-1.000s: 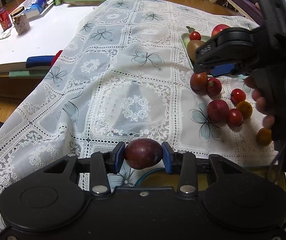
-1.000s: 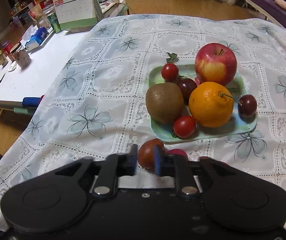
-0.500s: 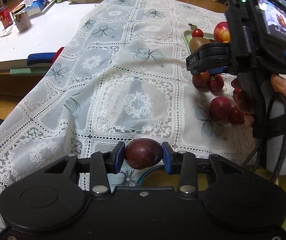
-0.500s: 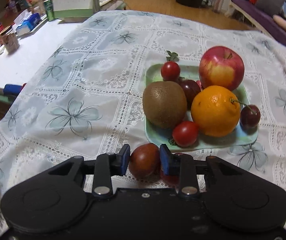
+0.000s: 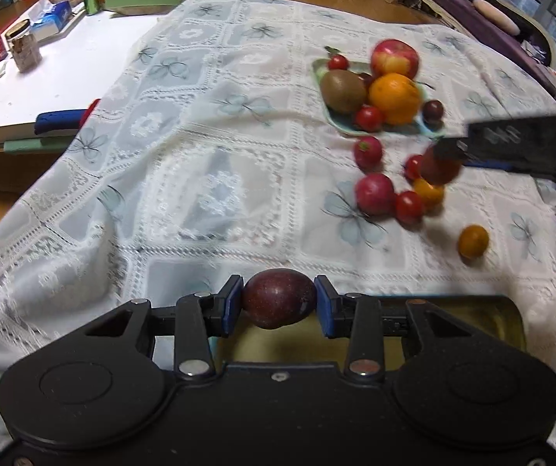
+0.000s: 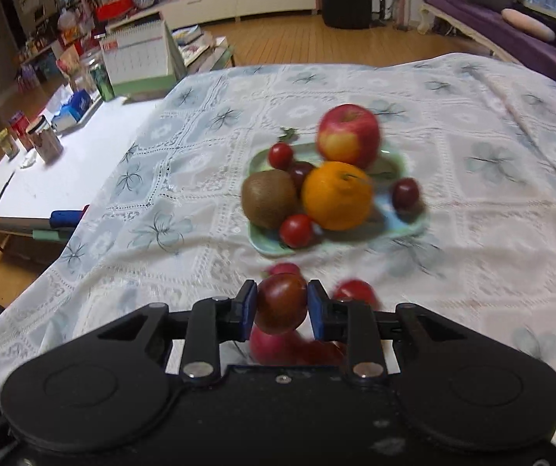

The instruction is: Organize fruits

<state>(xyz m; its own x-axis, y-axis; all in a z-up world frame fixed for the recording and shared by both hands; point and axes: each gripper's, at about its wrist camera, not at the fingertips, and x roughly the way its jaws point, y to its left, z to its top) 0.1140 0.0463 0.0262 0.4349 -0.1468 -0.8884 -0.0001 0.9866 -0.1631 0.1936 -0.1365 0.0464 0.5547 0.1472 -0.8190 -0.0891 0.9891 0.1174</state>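
My left gripper (image 5: 278,303) is shut on a dark purple passion fruit (image 5: 279,302), held over a yellowish container (image 5: 468,322) at the near table edge. My right gripper (image 6: 281,305) is shut on a dark red tomato (image 6: 281,303), lifted above loose red fruits (image 6: 355,291); it also shows in the left wrist view (image 5: 439,163). A green tray (image 6: 410,225) holds an apple (image 6: 348,134), an orange (image 6: 336,195), a kiwi (image 6: 269,198) and small red fruits. Loose red and orange fruits (image 5: 375,193) lie on the lace cloth near the tray (image 5: 340,124).
A white side table (image 6: 64,171) at the left carries jars, a can and a calendar (image 6: 138,54). A blue-handled tool (image 5: 58,121) lies at its edge. A purple sofa (image 6: 511,31) stands at the far right. A lone orange fruit (image 5: 473,241) lies near the right hand.
My right gripper has lifted the dark red tomato off the cloth and drawn back to the right, away from the tray. My left gripper still holds the passion fruit in place.
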